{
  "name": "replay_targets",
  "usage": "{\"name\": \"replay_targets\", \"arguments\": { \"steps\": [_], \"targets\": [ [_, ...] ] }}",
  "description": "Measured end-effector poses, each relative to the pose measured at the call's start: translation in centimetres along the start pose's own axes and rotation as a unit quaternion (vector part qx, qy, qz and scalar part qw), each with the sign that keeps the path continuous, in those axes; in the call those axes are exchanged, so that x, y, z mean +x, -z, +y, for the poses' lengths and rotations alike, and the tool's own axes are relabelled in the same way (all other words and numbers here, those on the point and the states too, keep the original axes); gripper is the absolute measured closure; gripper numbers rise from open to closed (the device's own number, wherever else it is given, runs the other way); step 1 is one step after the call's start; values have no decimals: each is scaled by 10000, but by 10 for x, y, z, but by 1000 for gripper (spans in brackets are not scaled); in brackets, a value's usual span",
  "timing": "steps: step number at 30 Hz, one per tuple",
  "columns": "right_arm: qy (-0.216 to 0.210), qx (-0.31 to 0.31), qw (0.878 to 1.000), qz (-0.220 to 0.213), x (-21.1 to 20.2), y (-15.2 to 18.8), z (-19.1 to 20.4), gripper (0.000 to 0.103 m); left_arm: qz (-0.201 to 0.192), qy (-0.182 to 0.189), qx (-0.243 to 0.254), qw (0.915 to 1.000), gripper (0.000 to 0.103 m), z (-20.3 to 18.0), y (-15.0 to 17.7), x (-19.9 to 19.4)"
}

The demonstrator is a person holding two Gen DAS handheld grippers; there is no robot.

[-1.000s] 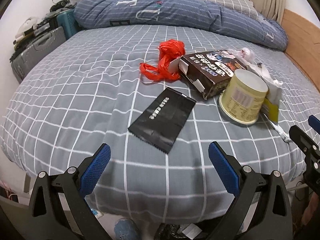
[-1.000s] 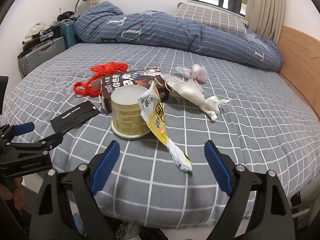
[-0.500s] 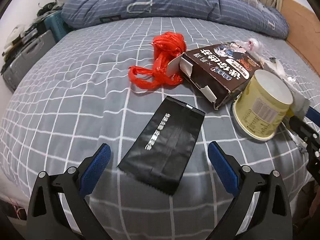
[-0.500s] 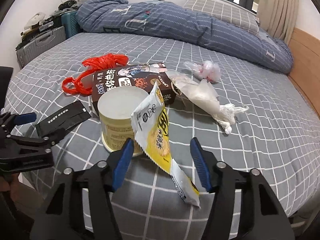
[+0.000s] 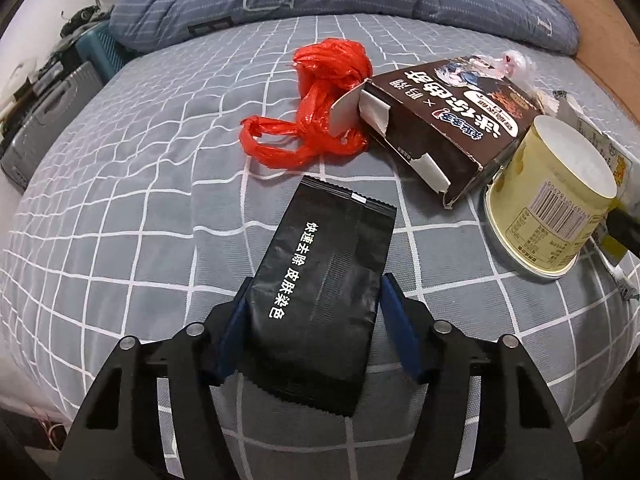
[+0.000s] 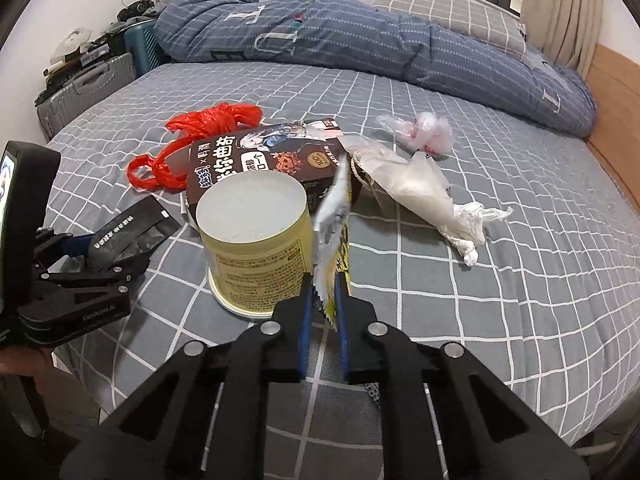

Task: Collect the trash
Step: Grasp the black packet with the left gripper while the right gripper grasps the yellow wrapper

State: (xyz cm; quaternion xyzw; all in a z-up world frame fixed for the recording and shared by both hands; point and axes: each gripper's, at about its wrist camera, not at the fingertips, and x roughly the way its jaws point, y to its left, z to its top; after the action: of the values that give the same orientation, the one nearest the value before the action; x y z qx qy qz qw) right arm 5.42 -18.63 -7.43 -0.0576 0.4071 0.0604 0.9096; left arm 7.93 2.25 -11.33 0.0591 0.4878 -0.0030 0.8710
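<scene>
The left gripper [image 5: 312,312] is sitting closest in its own view, blue pads hugging both long edges of the black sachet [image 5: 320,288], so it's gripping that packet. The sachet is lying flat on the grey checked bedsheet [image 5: 120,208], white lettering facing up, its far end pointing toward 12 o'clock.

Over on the other side, the right gripper [image 6: 325,300] is pinching the yellow snack wrapper [image 6: 334,232], jaws nearly together with just the foil between them. The wrapper is standing up edge-on from the pads, running toward 12 o'clock and leaning against the cream paper tub [image 6: 256,248], which is sitting upside down just at 11 o'clock from the pads.

Going further out, the brown cookie box [image 6: 272,156] is lying right behind the tub, touching it, open flap facing the left side. The red plastic bag [image 6: 200,136] is bunching up at 10 o'clock beyond the box. At 1 o'clock a crumpled white bag [image 6: 416,188] is stretching out beside the box, and past it a small clear bag with pink bits [image 6: 428,134] is resting well apart from the tub.

Farthest back, the blue quilt [image 6: 340,44] is piling along the far edge of the bed, with suitcases [image 6: 92,84] standing off at 10 o'clock.
</scene>
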Motion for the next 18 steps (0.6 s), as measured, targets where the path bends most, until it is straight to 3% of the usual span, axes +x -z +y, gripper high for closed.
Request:
{"name": "replay_targets", "arguments": {
  "steps": [9,18],
  "targets": [
    [-76,66,9999,-116,-8,-3,-3,97,-181,19,-155,9997,52,8,-5,-10],
    [-194,185,9994,-230,-24,-9,-9,98,-345,104,-318,9988,53,12,-8,-29]
  ]
}}
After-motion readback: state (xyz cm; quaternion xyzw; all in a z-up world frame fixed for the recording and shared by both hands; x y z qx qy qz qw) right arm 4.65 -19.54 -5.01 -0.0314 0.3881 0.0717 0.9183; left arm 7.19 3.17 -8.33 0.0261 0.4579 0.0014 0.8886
